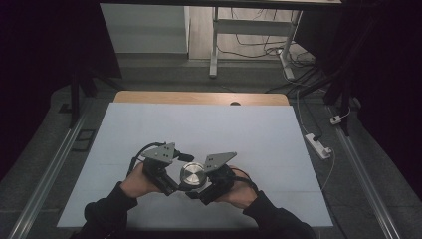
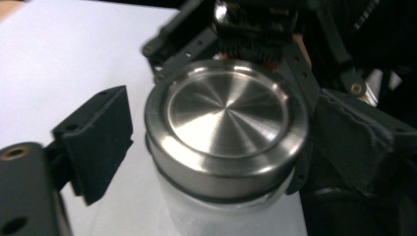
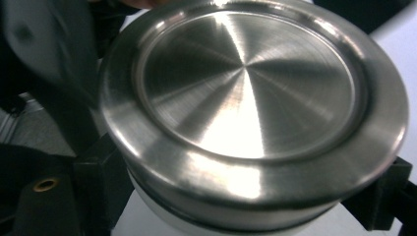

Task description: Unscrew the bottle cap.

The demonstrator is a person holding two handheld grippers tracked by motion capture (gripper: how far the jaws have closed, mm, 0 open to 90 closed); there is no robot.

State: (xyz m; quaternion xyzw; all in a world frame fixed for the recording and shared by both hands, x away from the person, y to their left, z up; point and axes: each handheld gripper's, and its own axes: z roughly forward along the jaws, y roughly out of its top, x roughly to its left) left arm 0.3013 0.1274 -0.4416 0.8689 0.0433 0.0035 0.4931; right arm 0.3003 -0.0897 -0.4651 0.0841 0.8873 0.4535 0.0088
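Observation:
A frosted glass jar [image 2: 216,216] with a brushed steel lid [image 1: 192,174] stands upright on the white table cover [image 1: 199,124], near the front middle. My right gripper [image 3: 243,196] is shut on the jar just under the lid, one black pad [image 3: 101,182] on each side. My left gripper [image 2: 223,142] straddles the lid [image 2: 226,115] with its jaws open. Its left pad [image 2: 96,142] stands clear of the rim, and the other pad [image 2: 354,142] sits close beside it. In the high view the left gripper [image 1: 180,174] comes in from the left and the right gripper [image 1: 201,182] from the right.
The white cover reaches far back to a wooden table edge [image 1: 199,97]. A desk frame [image 1: 214,45] and cables lie on the floor beyond. A power strip [image 1: 318,144] lies on the floor at the right.

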